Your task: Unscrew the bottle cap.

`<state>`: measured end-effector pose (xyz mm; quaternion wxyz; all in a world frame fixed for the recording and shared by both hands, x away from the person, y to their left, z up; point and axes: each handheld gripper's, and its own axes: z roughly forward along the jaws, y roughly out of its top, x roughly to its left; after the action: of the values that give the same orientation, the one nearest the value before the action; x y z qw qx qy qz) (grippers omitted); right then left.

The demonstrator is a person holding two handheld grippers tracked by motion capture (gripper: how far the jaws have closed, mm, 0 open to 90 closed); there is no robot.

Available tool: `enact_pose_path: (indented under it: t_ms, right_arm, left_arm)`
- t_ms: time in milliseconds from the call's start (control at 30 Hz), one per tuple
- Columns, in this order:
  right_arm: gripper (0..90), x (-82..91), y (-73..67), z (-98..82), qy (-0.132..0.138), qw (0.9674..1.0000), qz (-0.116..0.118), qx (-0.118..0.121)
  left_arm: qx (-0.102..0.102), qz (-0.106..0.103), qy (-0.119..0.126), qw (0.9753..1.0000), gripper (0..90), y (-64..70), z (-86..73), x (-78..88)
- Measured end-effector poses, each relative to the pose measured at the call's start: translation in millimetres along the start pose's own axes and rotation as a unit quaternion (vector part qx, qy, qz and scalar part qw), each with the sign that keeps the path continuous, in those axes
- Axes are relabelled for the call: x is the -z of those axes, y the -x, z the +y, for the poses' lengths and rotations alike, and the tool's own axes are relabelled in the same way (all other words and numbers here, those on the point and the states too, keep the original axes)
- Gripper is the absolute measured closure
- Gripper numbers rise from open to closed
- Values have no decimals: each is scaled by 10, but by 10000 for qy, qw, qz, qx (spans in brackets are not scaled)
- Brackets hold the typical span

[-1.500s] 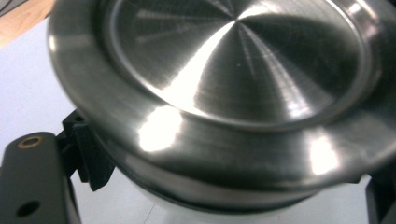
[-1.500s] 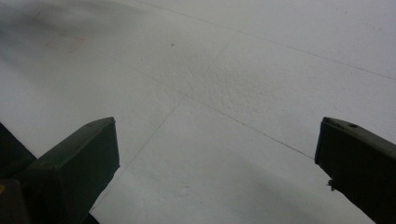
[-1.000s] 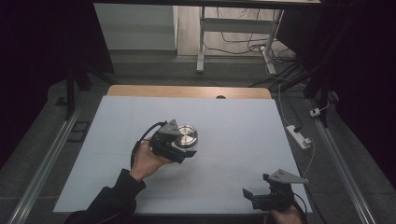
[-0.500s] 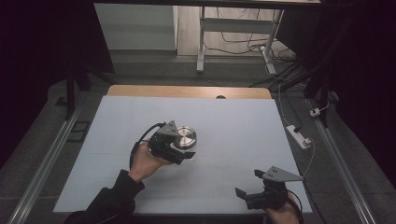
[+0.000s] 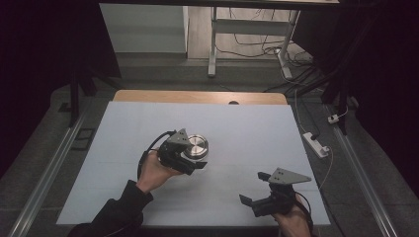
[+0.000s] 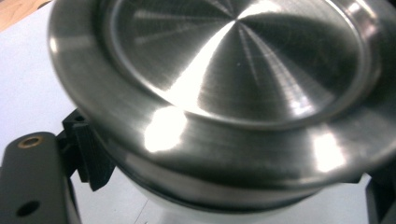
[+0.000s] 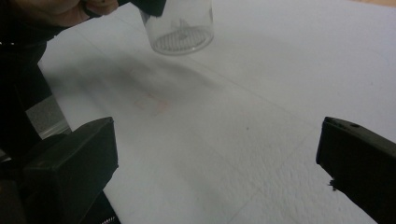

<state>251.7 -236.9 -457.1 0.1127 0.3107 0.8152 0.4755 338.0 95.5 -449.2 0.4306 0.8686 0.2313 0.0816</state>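
The left gripper [image 5: 190,160] is clamped around a clear glass jar with a brushed steel lid [image 5: 196,146], lid just ahead of its jaws. The right gripper [image 5: 258,202] hovers wide and empty, well apart. Likely next, it must close in on the lid squarely

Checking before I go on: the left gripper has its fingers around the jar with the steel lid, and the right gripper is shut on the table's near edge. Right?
Not quite. The right gripper is open: the right gripper view shows its fingers wide apart over bare table, holding nothing. The left gripper does have the jar with its steel lid between its fingers.
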Motion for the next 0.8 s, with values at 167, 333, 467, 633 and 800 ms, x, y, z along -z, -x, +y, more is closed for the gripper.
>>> enact_pose_path:
  t_ms: [167,333,467,633,800]
  right_arm:
    - [0,-74,-19,113,43,10000,80,-6]
    - [0,-198,-48,251,-66,9998,155,127]
    - [0,-246,-68,325,-41,9997,181,149]
    - [0,-326,-82,489,35,9999,158,21]
    - [0,-420,-90,689,102,9998,59,167]
  left_arm:
    - [6,-15,13,10000,149,4,-1,3]
    - [37,-42,34,10000,150,4,-5,1]
    - [39,-41,32,10000,150,4,-8,-1]
    - [17,-11,40,10000,150,1,-3,22]
    - [35,-5,55,10000,150,-11,-8,33]
